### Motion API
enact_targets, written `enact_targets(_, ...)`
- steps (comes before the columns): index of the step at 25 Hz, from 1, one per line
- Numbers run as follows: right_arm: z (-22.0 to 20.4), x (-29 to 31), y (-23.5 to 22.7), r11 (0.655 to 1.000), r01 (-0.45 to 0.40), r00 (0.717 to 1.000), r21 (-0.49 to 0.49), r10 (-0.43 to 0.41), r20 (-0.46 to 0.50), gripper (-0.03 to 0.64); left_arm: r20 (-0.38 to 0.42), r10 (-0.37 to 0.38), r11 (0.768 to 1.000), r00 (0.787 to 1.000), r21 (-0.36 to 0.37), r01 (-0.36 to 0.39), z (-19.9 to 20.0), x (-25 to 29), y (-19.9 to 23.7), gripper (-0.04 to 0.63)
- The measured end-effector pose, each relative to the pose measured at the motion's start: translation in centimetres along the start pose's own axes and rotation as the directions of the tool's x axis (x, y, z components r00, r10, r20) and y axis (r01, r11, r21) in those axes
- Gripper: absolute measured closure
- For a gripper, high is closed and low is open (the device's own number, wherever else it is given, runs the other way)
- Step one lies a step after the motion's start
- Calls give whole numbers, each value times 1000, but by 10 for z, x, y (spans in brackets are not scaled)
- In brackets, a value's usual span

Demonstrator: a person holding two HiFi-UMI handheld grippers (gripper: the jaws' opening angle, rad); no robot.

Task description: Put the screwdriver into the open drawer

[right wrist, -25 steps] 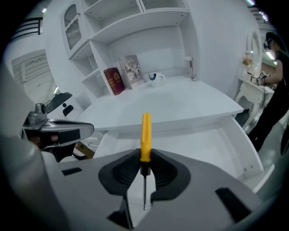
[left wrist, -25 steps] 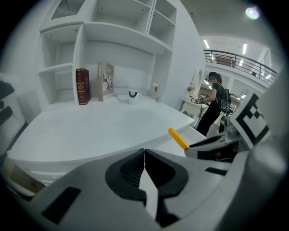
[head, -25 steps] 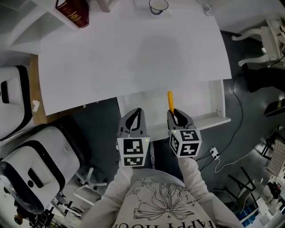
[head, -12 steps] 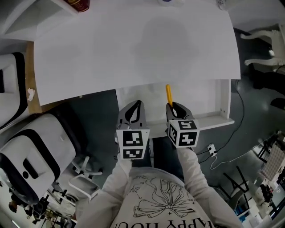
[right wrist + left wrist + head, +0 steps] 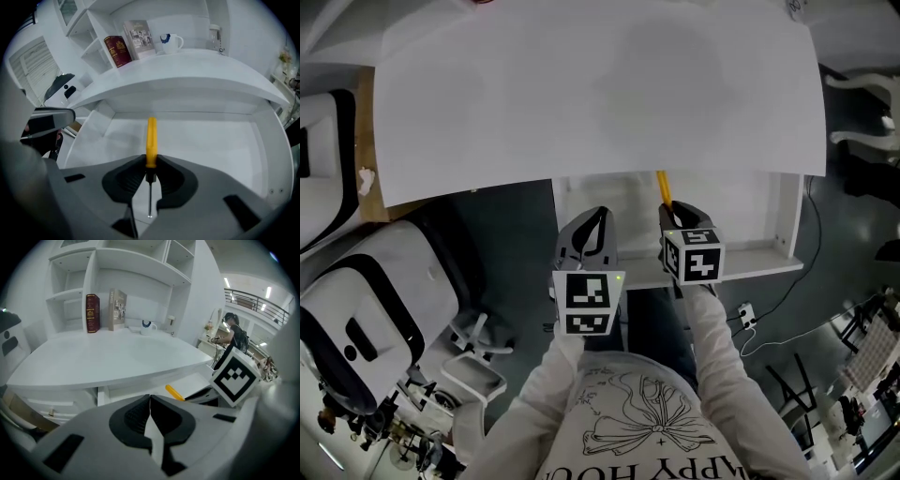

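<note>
Holding the screwdriver (image 5: 151,136) at the lower end of its yellow handle, your right gripper (image 5: 150,161) has both jaws pressed on it. The handle sticks out forward past the fingertips, and the thin metal shaft runs back between the jaws towards the camera. In the head view the yellow handle lies over the inside of the open drawer (image 5: 787,230), and its far end comes close to the front edge of the white desk (image 5: 581,94). The right gripper view shows the bare white floor of the drawer under the tool. I cannot tell if the tool touches this floor.

Your left gripper (image 5: 150,401) has its jaws together, with nothing between them. In the head view it is just beside the right gripper, on its left, over the left front part of the drawer.

At the back of the desk stand a red book (image 5: 92,313), a second book (image 5: 118,309) and a white mug (image 5: 148,326). A person (image 5: 234,333) stands far behind at the right in the left gripper view.
</note>
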State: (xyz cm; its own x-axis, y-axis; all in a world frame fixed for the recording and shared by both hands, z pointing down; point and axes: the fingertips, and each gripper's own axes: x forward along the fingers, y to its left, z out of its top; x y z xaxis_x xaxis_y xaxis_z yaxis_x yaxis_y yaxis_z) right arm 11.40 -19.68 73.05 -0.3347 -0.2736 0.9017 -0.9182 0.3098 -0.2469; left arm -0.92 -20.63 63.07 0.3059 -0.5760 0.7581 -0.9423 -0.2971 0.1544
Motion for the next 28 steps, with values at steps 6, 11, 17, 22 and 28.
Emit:
enact_targets(6, -8, 21, -5, 1000, 6, 999, -13, -6, -54, 548, -12, 1, 1000, 1000, -23, -1, -6, 2, 1, 589)
enact_targets(11, -18, 36, -7, 999, 9, 995, -36, -13, -102, 546, -14, 19, 999, 1000, -31, -20, -7, 0, 8, 589)
enact_targets(17, -20, 40, -6, 999, 11, 993, -47, -16, -114, 541, -11, 33, 999, 999, -42, -33, -8, -2, 14, 589)
enact_targets(22, -14, 27, -3, 999, 2, 997, -39, -5, -78, 495, 5, 26, 999, 1000, -40, -26, -3, -6, 9, 589)
enact_targets(28, 14, -18, -1, 999, 34, 998, 31, -36, 45, 545, 57, 14, 999, 998, -37, -12, 21, -21, 5, 589)
